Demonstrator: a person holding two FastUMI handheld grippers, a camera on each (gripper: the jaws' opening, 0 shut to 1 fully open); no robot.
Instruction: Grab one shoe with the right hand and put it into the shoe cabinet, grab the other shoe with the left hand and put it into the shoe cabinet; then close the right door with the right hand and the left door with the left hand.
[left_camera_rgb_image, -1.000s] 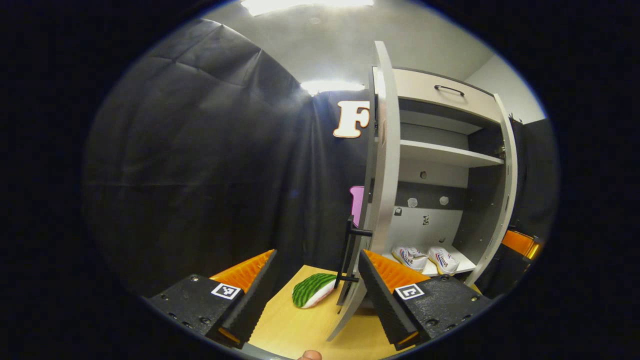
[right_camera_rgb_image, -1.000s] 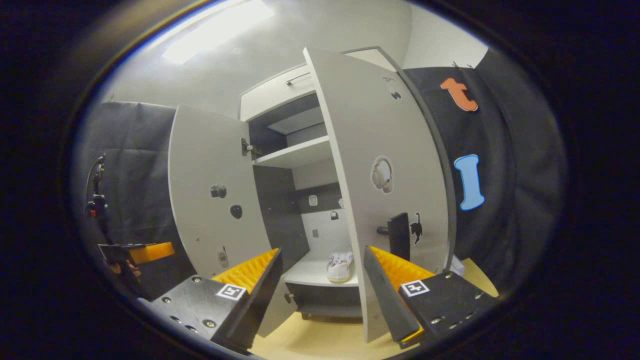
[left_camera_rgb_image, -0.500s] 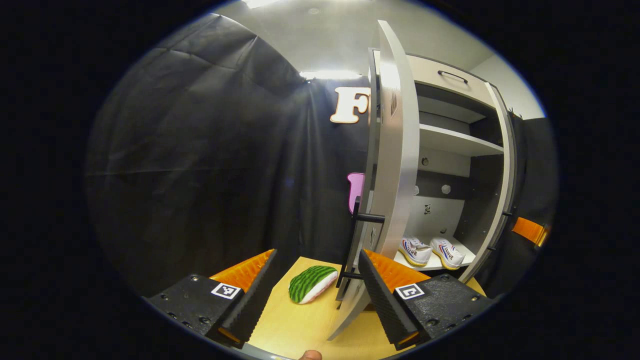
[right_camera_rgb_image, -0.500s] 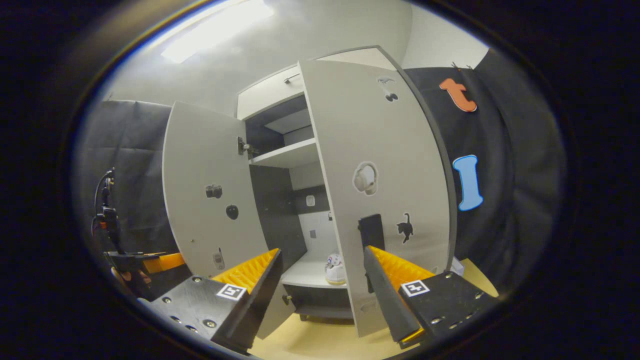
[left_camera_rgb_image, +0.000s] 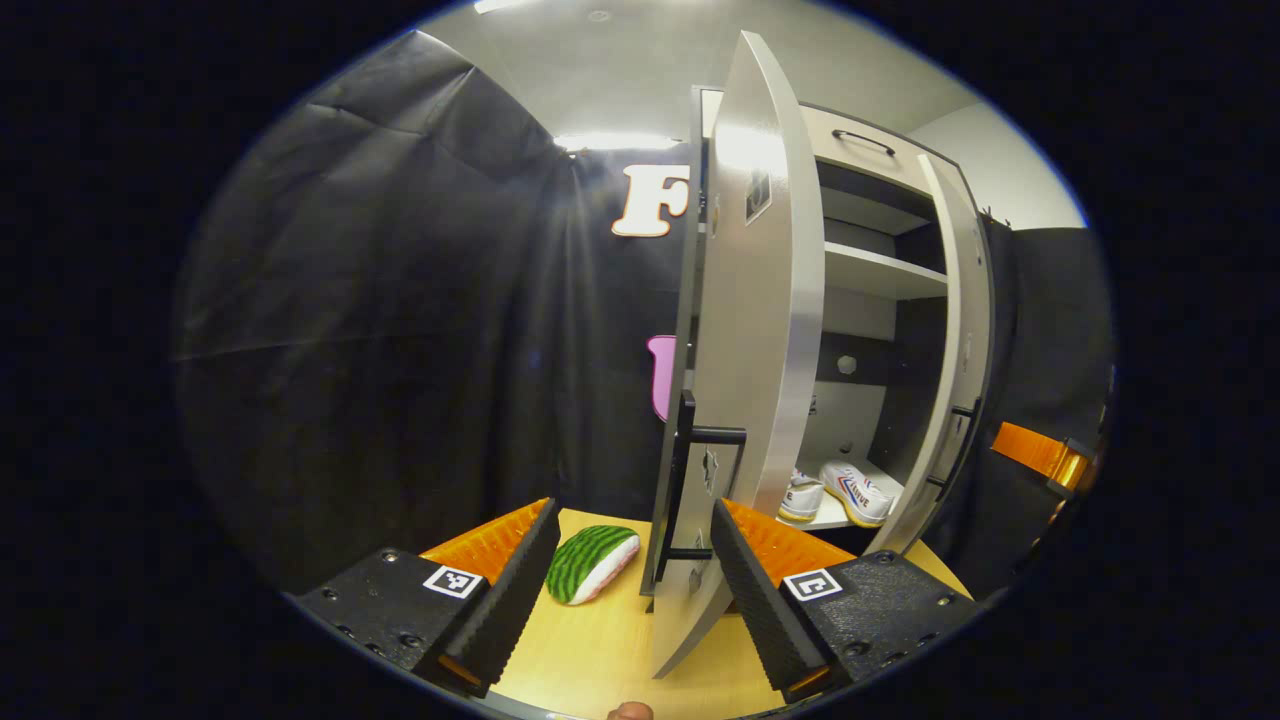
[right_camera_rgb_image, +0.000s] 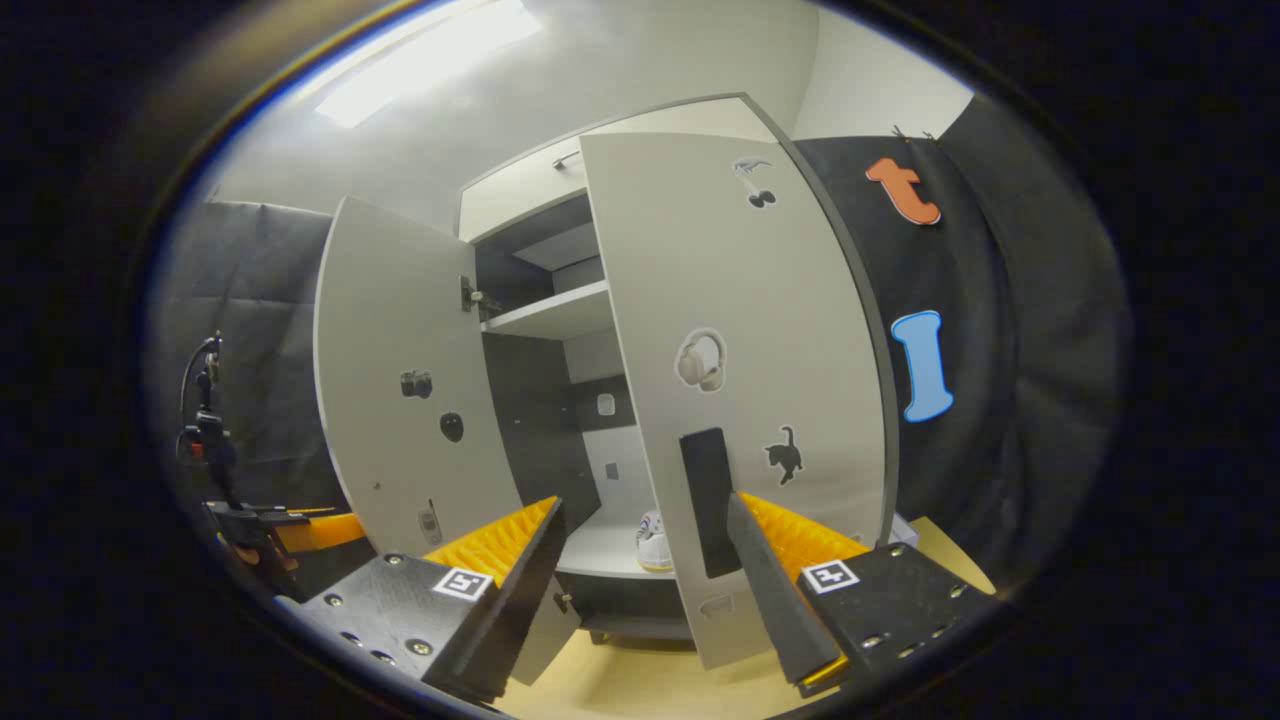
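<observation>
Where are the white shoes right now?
In the left gripper view the two shoes sit side by side on the cabinet's bottom shelf, right of centre, between the two half-open doors.

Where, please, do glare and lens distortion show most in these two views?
Left gripper view: a ceiling light glares on the left door, whose edge bows; right gripper view: a washed-out ceiling light, and the right door curves outward.

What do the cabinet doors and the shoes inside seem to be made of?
Doors: probably laminated board, smooth matte light grey, showing a flat panel edge and soft sheen.
Shoes: likely white canvas or leather with coloured stripes; too small to tell which.
</observation>
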